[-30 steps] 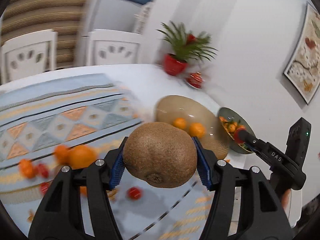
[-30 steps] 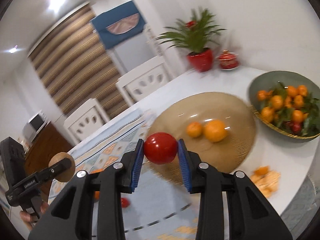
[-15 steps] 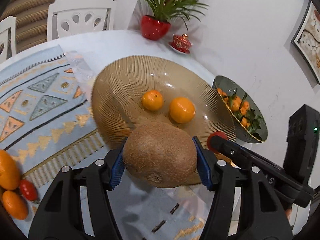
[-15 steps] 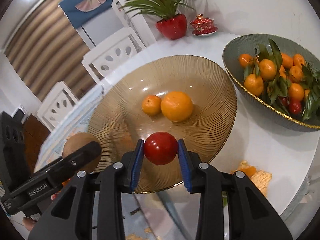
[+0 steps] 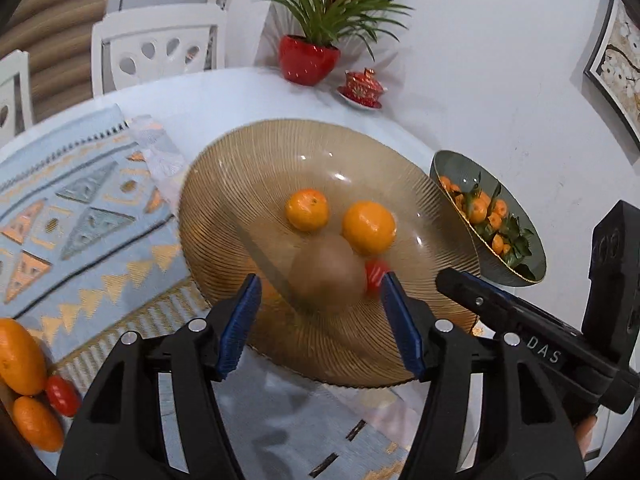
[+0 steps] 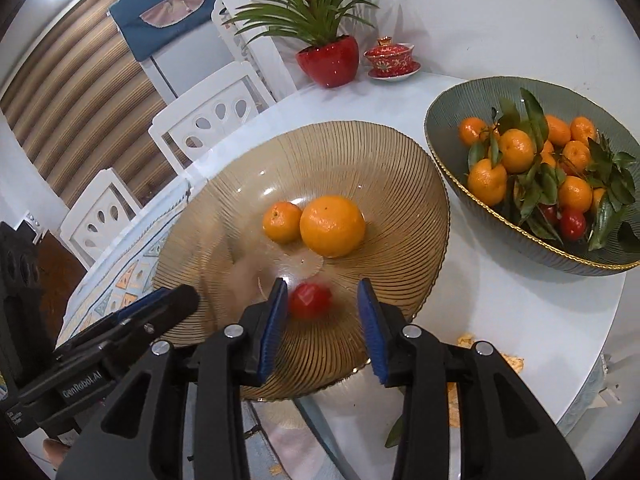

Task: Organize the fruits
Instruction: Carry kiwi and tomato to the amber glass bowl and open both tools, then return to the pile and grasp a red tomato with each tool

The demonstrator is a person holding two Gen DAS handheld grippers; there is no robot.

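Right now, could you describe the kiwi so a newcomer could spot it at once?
Find the wide amber ribbed glass bowl at the table's centre. Inside lie two oranges and a small red tomato; the kiwi is the only brown, fuzzy fruit there.

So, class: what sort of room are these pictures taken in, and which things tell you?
Probably a home dining room: a white table with white dining chairs, fruit bowls and a potted plant.

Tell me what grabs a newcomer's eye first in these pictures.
Two blurred fruits sit in the amber glass bowl: a brown kiwi ahead of the open left gripper and a red tomato ahead of the open right gripper. Behind them lie two oranges, and to the right stands a green bowl heaped with leafy tangerines.
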